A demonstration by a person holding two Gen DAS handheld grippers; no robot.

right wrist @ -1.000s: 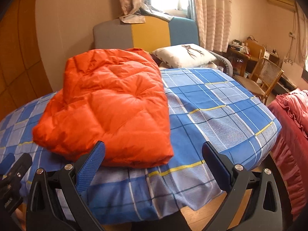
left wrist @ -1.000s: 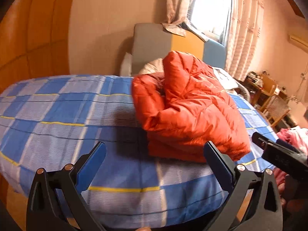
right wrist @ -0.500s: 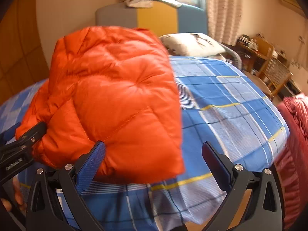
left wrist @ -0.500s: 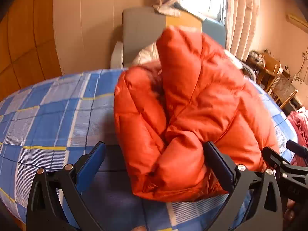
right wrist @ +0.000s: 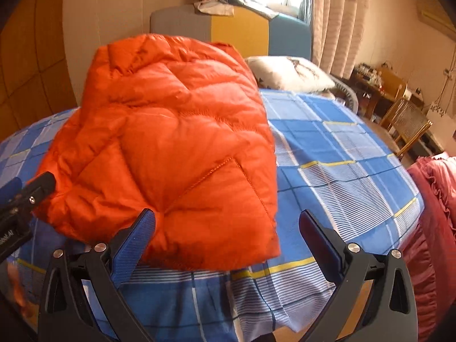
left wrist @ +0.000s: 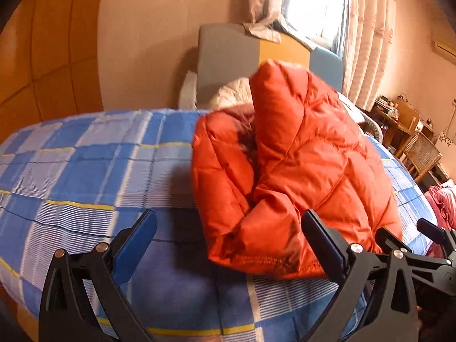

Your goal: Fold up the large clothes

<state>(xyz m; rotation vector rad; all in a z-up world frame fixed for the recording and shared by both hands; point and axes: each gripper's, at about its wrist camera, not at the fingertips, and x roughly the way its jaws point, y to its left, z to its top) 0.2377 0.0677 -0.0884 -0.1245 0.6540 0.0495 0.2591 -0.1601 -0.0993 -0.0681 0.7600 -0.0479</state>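
Observation:
An orange quilted puffer jacket lies folded in a bulky bundle on the blue plaid bedspread. My left gripper is open at the bundle's near left corner, its hem between the wide-spread fingers. In the right wrist view the jacket fills the left half. My right gripper is open at its near right corner, with its left finger in front of the hem. Each gripper shows at the edge of the other's view. Neither holds any cloth.
A grey, yellow and blue headboard and a white pillow are at the far end of the bed. A red ruffled cover lies to the right, with a wicker chair and a cluttered desk behind it. Curtains hang at the window.
Both grippers have moved in toward the jacket's near edge, so it looms larger in both views than a second ago. Both have stayed open.

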